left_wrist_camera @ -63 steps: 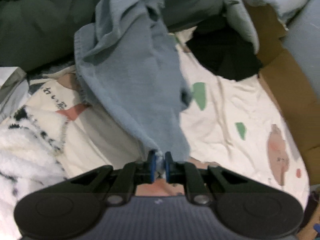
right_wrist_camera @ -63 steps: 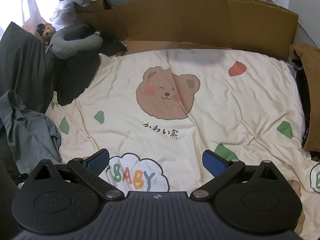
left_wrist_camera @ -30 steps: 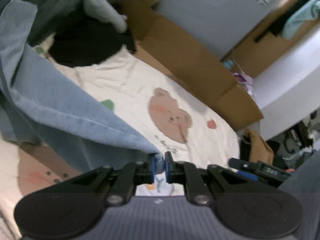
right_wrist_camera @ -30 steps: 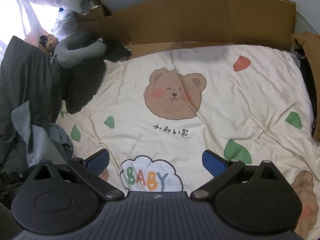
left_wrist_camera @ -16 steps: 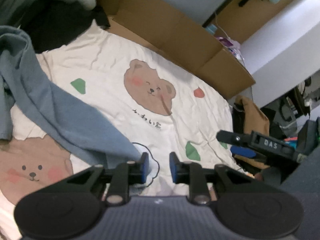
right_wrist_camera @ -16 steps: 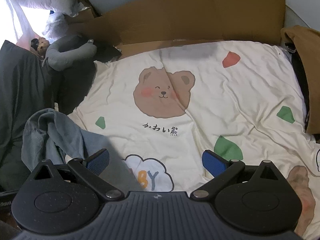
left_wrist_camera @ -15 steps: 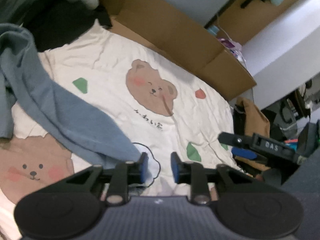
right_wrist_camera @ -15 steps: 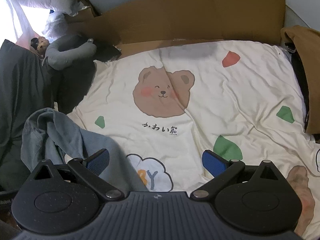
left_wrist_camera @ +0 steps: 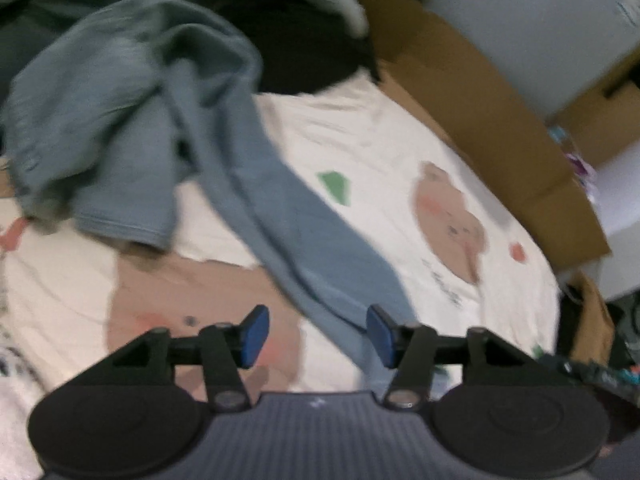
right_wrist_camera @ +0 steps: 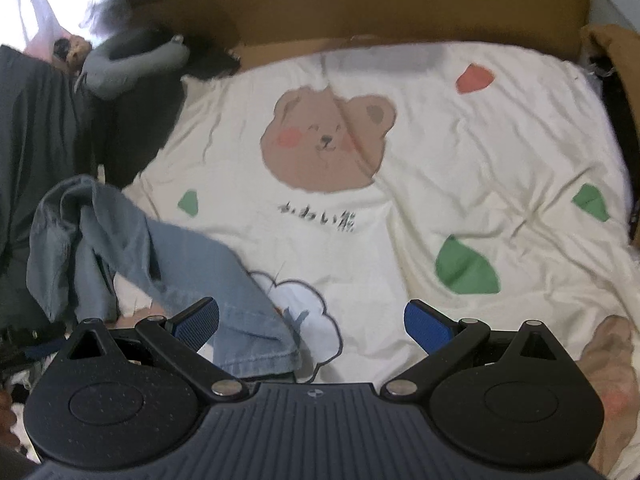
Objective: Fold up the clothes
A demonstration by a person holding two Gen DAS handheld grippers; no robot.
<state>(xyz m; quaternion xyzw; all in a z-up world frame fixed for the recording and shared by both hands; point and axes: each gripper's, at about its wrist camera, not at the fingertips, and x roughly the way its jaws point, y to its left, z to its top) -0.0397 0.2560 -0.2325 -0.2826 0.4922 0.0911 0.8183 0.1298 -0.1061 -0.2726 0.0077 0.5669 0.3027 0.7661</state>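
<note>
A blue-grey garment [left_wrist_camera: 224, 152] lies crumpled on the cream bear-print bedsheet [left_wrist_camera: 392, 168], with one long part stretched toward me. My left gripper [left_wrist_camera: 318, 334] is open, and the end of that long part lies between and under its fingers. In the right wrist view the same garment [right_wrist_camera: 160, 256] lies at the lower left of the sheet [right_wrist_camera: 440, 160], its hemmed end near the left finger. My right gripper [right_wrist_camera: 312, 326] is open and empty above the sheet.
Brown cardboard [right_wrist_camera: 400, 4] lines the far edge of the bed. A dark pile of clothes [right_wrist_camera: 36, 120] and a grey plush toy [right_wrist_camera: 132, 62] sit at the left. A brown garment [right_wrist_camera: 620, 60] lies at the right edge.
My left gripper has opened wide and let go of the blue-grey garment, which now lies on the sheet. The left view has swung back toward the pile. The right gripper has barely moved.
</note>
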